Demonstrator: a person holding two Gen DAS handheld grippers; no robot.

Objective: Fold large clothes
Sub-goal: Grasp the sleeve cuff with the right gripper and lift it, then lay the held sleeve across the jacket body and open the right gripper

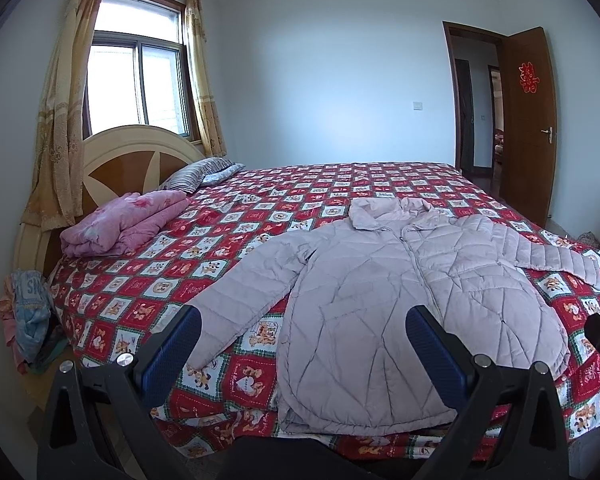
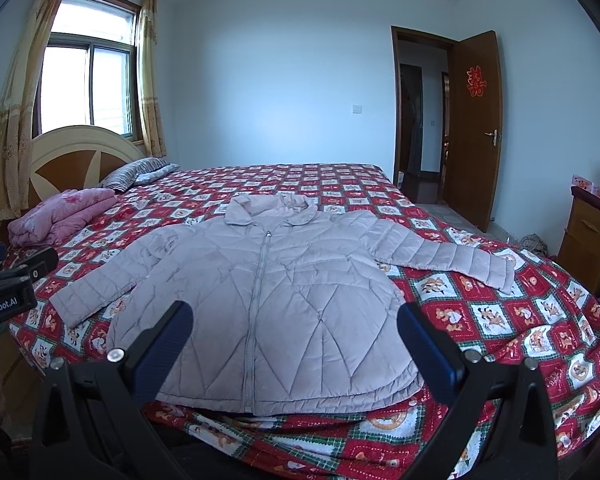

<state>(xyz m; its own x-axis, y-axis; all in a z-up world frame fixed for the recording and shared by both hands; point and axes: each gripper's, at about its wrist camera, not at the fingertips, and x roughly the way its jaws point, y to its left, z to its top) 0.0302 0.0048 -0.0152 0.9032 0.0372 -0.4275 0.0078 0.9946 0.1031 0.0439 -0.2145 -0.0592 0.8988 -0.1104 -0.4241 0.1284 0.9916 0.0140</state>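
Note:
A pale pink quilted jacket (image 1: 380, 300) lies flat, front up and zipped, on the bed with both sleeves spread out; it also shows in the right wrist view (image 2: 276, 300). Its hem is at the near bed edge. My left gripper (image 1: 302, 328) is open and empty, held above the hem's left side. My right gripper (image 2: 294, 324) is open and empty, held above the hem's middle. The left gripper's body shows at the left edge of the right wrist view (image 2: 8, 280).
The bed has a red and white checked cover (image 2: 480, 312). A folded pink quilt (image 1: 120, 220) and a striped pillow (image 1: 204, 174) lie by the headboard. Clothes (image 1: 28, 312) pile on the floor at left. A wooden cabinet (image 2: 592, 236) stands right; the door (image 2: 474, 128) is open.

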